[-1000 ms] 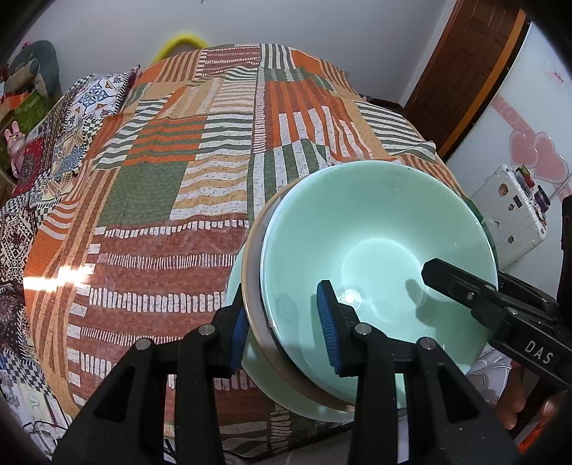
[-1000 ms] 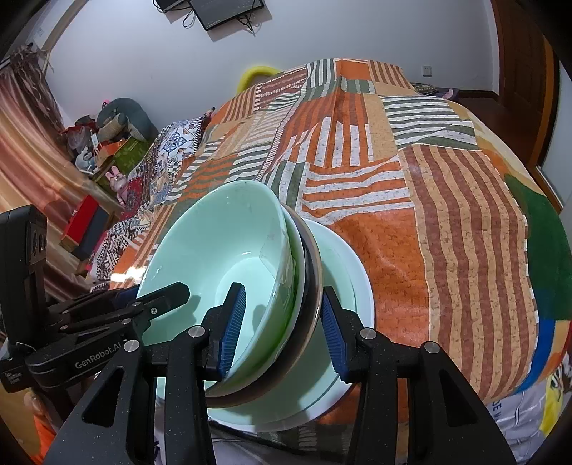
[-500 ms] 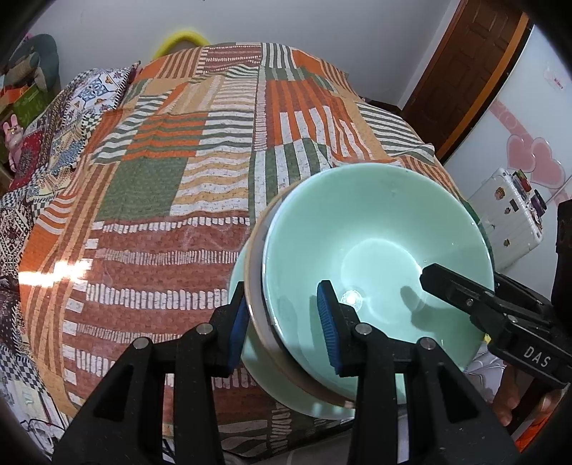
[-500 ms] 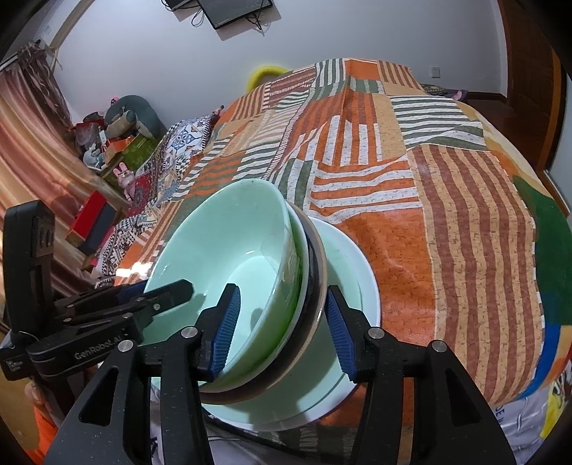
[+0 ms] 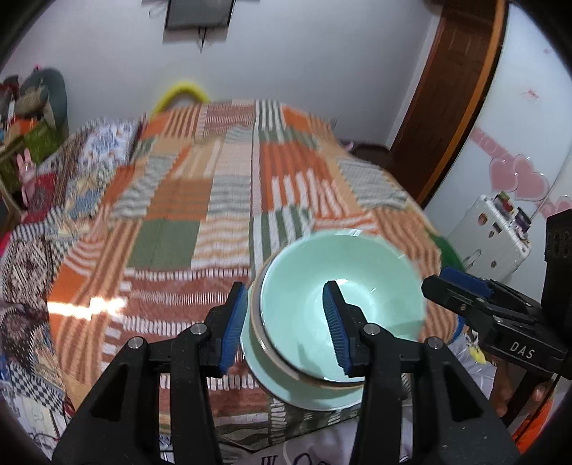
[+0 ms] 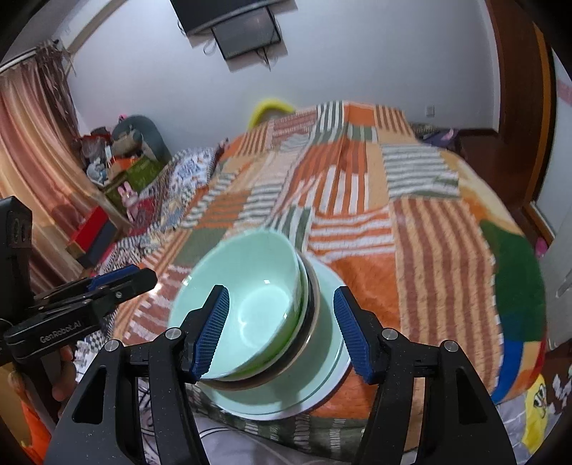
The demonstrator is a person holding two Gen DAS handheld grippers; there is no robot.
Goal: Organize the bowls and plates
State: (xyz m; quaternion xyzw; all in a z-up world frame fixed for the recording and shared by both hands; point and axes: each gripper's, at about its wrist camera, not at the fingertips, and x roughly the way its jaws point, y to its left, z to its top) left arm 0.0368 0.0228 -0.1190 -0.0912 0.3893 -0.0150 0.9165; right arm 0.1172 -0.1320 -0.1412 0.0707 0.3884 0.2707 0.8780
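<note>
A mint-green bowl sits nested in a brown-rimmed bowl on a pale green plate, near the front edge of the bed. My left gripper is open, its jaws wide on either side of the stack's left rim and apart from it. My right gripper is open too, its jaws spread either side of the stack's right rim without touching. Each gripper shows at the edge of the other's view, the right one and the left one.
The stack rests on a patchwork quilt covering the bed. A wooden door stands at the right. A white cabinet is by the wall. Boxes and toys lie at the far left. A screen hangs on the wall.
Both grippers have opened and let go of the stack's rims, then drawn back and up. The stack stays on the quilt and looks smaller in both views.
</note>
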